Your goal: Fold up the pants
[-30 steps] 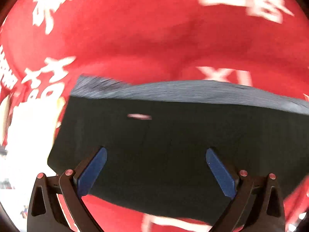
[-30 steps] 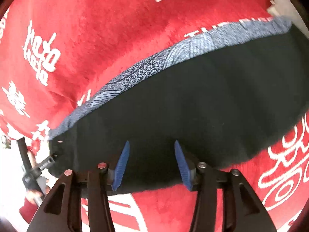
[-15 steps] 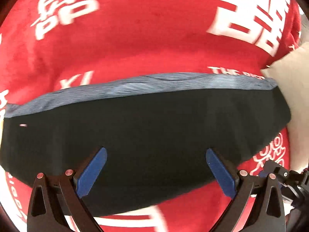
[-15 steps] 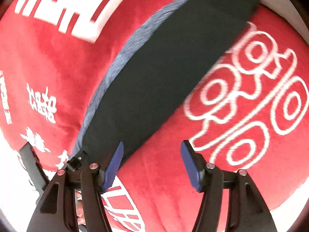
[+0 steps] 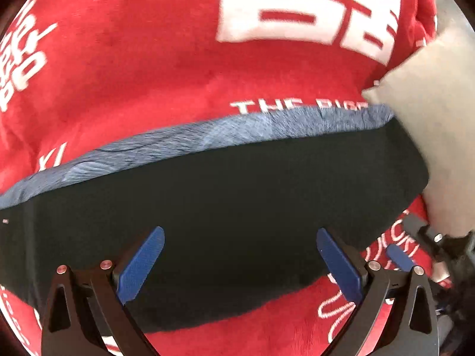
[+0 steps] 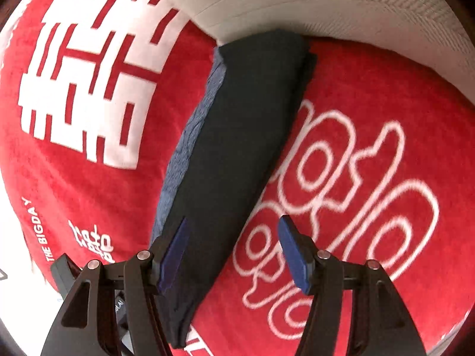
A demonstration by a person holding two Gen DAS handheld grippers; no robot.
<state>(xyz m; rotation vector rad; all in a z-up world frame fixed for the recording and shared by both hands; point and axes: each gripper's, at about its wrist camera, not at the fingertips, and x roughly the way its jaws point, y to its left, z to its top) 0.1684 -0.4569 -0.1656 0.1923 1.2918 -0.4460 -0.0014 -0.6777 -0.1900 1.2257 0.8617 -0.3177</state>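
The pants [image 5: 225, 204] lie folded into a long dark band with a blue-grey patterned edge [image 5: 207, 136] along the far side, flat on a red blanket. My left gripper [image 5: 239, 262] hovers over the band's near half, open wide, nothing between its fingers. In the right wrist view the same pants [image 6: 237, 148] run away lengthwise toward a pale pillow. My right gripper [image 6: 233, 256] is open over the band's near end and its right edge, pads apart from the cloth. At the right of the left wrist view a piece of the right gripper [image 5: 415, 249] shows.
The red blanket [image 5: 178, 59] with white lettering and looped patterns [image 6: 356, 178] covers the whole surface. A pale ribbed pillow [image 6: 326, 6] lies at the far end of the pants, its corner [image 5: 430, 118] touching the band's right end.
Both grippers slid along the folded band toward its pillow end. The right gripper rolled so the band now runs lengthwise away from it, and its jaws widened.
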